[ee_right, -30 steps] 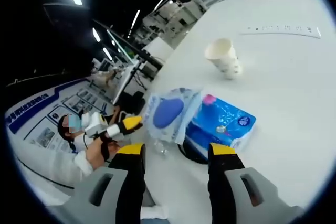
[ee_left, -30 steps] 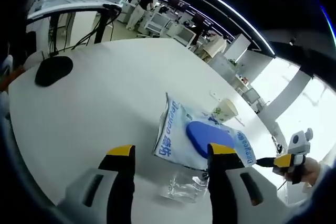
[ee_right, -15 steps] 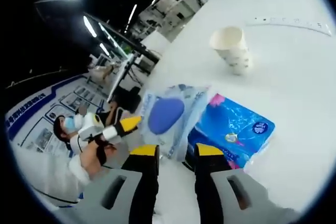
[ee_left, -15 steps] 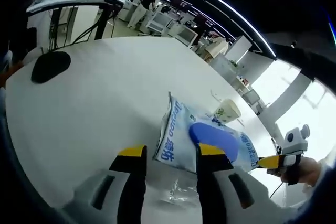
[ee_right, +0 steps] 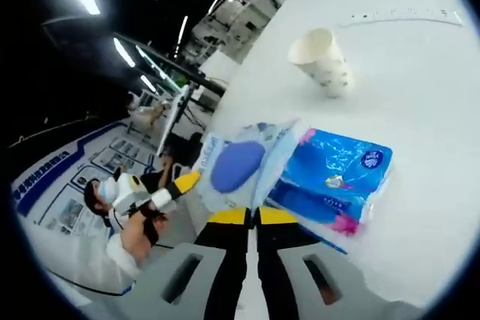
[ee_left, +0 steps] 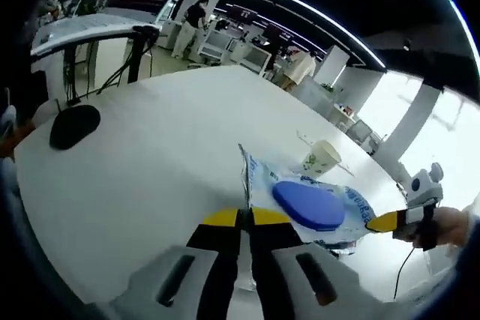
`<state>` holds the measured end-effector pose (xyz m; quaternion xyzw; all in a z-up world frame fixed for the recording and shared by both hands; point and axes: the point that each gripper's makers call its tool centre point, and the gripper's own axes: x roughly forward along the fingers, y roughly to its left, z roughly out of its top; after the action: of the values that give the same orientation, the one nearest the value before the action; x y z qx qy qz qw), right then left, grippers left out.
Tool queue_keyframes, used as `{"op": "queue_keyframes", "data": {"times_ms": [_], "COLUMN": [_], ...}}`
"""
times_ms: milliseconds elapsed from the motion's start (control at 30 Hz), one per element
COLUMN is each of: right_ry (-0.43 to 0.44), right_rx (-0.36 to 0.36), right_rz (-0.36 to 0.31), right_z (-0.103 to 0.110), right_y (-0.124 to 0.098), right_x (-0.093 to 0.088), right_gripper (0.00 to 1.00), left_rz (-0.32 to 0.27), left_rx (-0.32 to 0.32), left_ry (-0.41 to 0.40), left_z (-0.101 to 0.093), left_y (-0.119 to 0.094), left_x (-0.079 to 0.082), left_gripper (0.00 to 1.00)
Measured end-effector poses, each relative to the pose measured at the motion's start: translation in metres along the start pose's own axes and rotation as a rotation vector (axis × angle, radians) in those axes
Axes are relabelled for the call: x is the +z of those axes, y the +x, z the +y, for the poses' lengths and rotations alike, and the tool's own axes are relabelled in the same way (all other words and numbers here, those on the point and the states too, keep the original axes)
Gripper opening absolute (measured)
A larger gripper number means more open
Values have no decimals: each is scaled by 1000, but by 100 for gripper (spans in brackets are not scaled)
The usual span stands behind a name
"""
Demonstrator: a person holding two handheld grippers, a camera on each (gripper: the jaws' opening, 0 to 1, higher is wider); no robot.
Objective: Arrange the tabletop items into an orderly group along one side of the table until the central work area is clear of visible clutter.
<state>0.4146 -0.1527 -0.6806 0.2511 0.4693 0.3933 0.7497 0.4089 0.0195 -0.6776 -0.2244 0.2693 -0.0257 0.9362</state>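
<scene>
Left gripper view: clear bag [ee_left: 300,200] pinched in left gripper [ee_left: 246,219].

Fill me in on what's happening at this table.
A person is tidying a white table with two handheld grippers. The left gripper and the right gripper each have their jaws pinched on an edge of a clear bag holding a blue oval item. A blue tissue pack lies beside it, a paper cup beyond.
</scene>
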Motion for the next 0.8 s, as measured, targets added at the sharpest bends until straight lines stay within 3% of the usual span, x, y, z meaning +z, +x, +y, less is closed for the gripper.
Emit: {"op": "queue_keyframes", "data": {"times_ms": [467, 800], "right_ry": [-98, -74], "right_rx": [17, -17], "right_rz": [-80, -169], "right_z": [22, 3], "right_y": [-28, -62], "right_x": [16, 28], "right_gripper": [0, 0], "left_rz": [-87, -62], "left_rx": [-37, -123], "left_ry": [70, 190], "left_z": [-24, -65], "left_y": [-17, -5], "left_x": [31, 33], "left_gripper": [0, 0]}}
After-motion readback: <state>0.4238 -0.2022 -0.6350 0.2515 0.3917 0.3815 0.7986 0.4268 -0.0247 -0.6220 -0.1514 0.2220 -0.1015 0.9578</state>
